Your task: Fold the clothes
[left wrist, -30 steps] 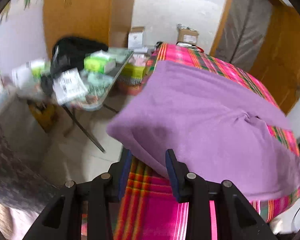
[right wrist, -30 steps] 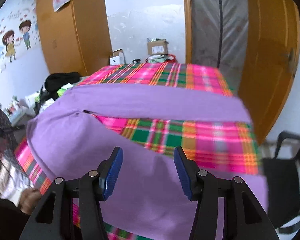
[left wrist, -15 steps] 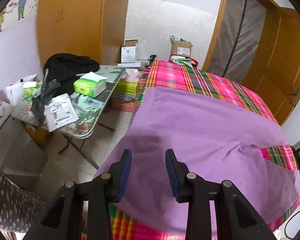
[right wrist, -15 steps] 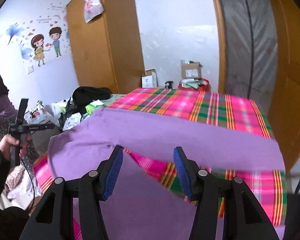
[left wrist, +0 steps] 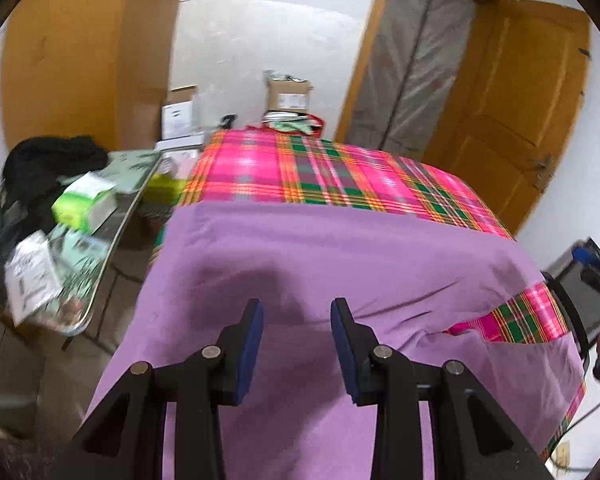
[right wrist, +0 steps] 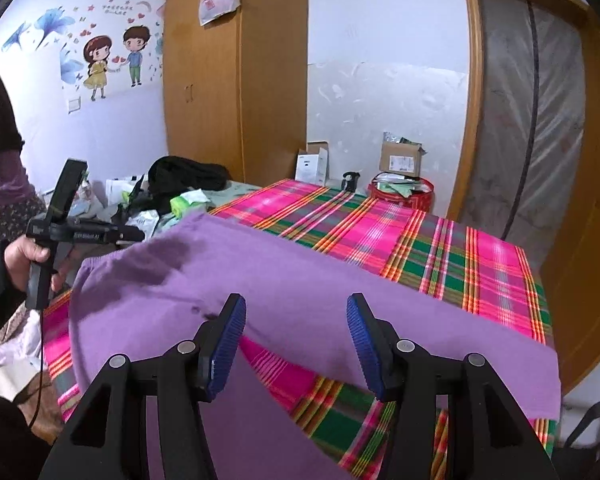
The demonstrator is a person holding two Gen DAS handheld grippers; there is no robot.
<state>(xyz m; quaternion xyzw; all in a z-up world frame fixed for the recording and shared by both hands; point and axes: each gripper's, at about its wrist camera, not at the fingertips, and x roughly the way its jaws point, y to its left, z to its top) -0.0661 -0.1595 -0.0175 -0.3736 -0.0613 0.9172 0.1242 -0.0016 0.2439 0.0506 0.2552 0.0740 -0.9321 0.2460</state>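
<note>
Since a second ago both views have lifted and pulled back — the left gripper, then low at the near hem over bare plaid, now hangs above purple cloth, and the right gripper looks out level across the bed instead of down. Both claws stand with jaws apart and nothing between the blue pads; my reading is that neither is holding the cloth at this moment. The purple garment lies spread on the bed, a soft matte knit or fleece, its far edge fairly straight, one limb or flap angled off so a wedge of the cover shows through at the near right. Shallow creases run toward that split; otherwise it lies mostly flat. Whether this is a laid-out piece or one part-folded, cannot tell. Beneath — the plaid bedcover, glossy pink, green and orange. Beyond, a cluttered side table, cardboard boxes, wooden wardrobe.
</note>
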